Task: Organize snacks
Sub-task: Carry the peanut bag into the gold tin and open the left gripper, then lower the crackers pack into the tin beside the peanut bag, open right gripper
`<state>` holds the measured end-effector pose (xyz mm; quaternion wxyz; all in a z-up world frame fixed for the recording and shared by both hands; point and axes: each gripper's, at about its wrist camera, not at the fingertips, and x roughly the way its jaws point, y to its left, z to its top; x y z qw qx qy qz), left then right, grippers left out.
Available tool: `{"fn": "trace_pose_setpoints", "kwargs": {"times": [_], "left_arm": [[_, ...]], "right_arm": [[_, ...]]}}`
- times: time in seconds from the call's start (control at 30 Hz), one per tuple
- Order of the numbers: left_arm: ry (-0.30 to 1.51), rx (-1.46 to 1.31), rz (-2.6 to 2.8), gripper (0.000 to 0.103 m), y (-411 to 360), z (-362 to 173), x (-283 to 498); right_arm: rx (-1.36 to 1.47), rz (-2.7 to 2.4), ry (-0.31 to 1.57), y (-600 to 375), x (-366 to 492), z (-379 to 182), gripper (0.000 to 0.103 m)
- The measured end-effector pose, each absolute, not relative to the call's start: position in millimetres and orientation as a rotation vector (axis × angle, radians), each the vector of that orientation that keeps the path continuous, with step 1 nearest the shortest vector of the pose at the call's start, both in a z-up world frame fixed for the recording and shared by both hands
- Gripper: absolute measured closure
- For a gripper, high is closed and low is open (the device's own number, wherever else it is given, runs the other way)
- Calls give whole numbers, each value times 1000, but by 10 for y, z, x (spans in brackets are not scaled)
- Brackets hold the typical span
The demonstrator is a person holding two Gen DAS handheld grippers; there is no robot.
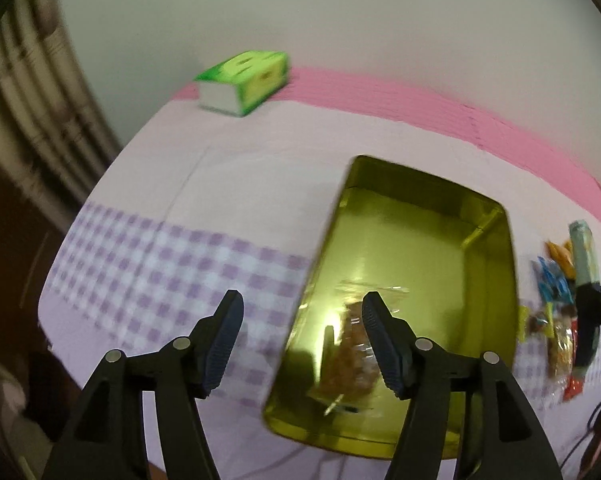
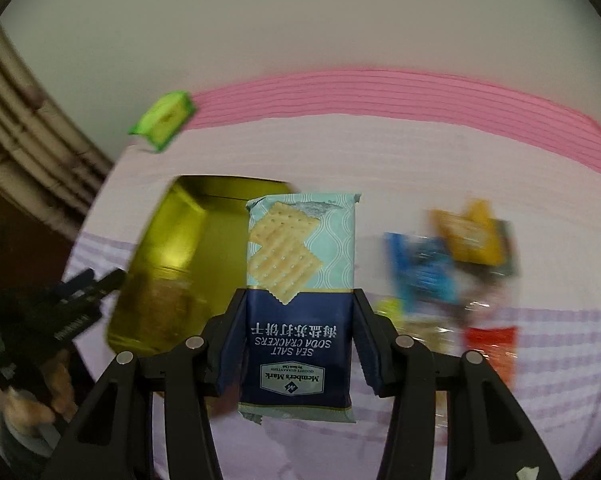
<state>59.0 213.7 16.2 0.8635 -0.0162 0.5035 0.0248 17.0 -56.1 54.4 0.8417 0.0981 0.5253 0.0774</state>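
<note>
A gold rectangular tin (image 1: pixel 416 240) stands open on the checked tablecloth; a clear-wrapped brown snack (image 1: pixel 350 354) lies inside near its front. My left gripper (image 1: pixel 300 312) is open and empty, hovering over the tin's left rim. My right gripper (image 2: pixel 299 308) is shut on a blue and teal pack of sea salt soda crackers (image 2: pixel 298 276), held above the table to the right of the tin (image 2: pixel 172 248). The cracker pack and right gripper also show at the right edge of the left wrist view (image 1: pixel 584 256).
A green tissue box (image 1: pixel 242 80) sits at the far left of the table. A pile of loose snack packets (image 2: pixel 448 268) in blue, orange, yellow and red lies right of the tin. A wall rises behind the pink table edge (image 2: pixel 420 96).
</note>
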Motion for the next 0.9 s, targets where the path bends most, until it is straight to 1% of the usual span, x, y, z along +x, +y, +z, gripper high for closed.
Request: {"fn": "trace_pose_setpoints", "kwargs": {"times": [0.27, 0.43, 0.57, 0.9], "left_arm": [[1075, -87, 108, 40, 2401, 82, 454], [1079, -110, 125, 37, 2440, 64, 463], [1082, -109, 133, 34, 2442, 53, 474], [1099, -136, 119, 34, 2451, 31, 481]], "right_arm": [[245, 274, 1128, 117, 302, 458, 57], [223, 267, 1173, 504, 481, 185, 57], [201, 260, 1217, 593, 546, 24, 57], [165, 224, 1263, 644, 549, -152, 57]]}}
